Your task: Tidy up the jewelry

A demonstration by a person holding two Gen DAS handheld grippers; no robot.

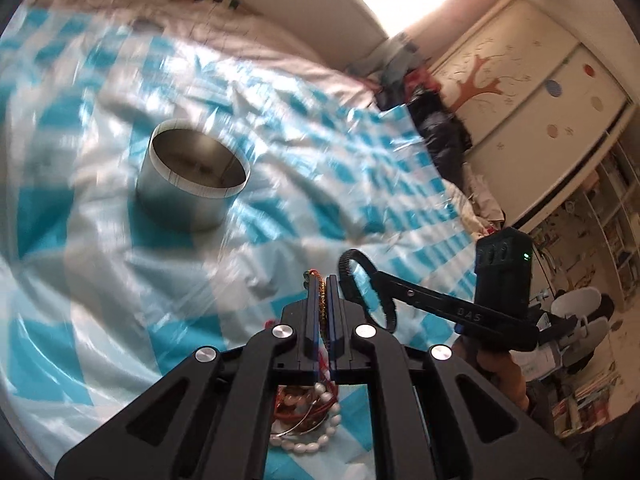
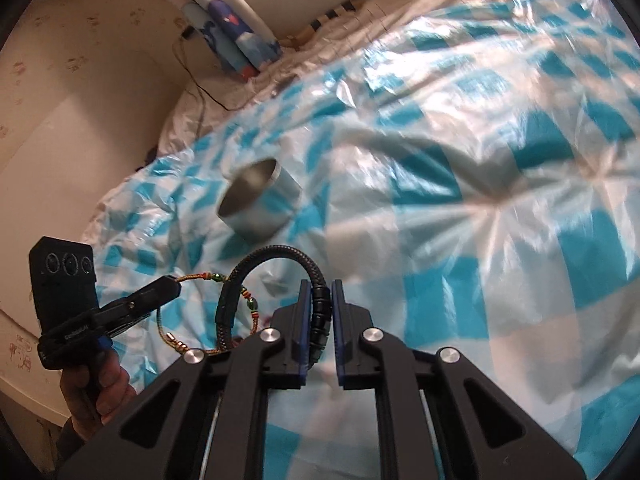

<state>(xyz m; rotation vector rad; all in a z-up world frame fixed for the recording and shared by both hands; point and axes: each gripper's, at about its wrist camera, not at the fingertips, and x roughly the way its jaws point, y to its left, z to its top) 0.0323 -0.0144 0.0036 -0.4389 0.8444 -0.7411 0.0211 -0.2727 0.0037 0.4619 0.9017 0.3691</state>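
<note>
A round metal tin stands open on the blue-and-white checked sheet; it also shows in the right wrist view. My left gripper is shut on a thin braided cord bracelet, which shows in the right wrist view hanging from the left gripper. My right gripper is shut on a black braided bracelet, held above the sheet; the bracelet loop also shows in the left wrist view. A pile of bead and pearl bracelets lies under my left gripper.
The crinkled plastic sheet covers a bed. A wall and a black cable lie at the left, a wardrobe and a heap of clothes at the right.
</note>
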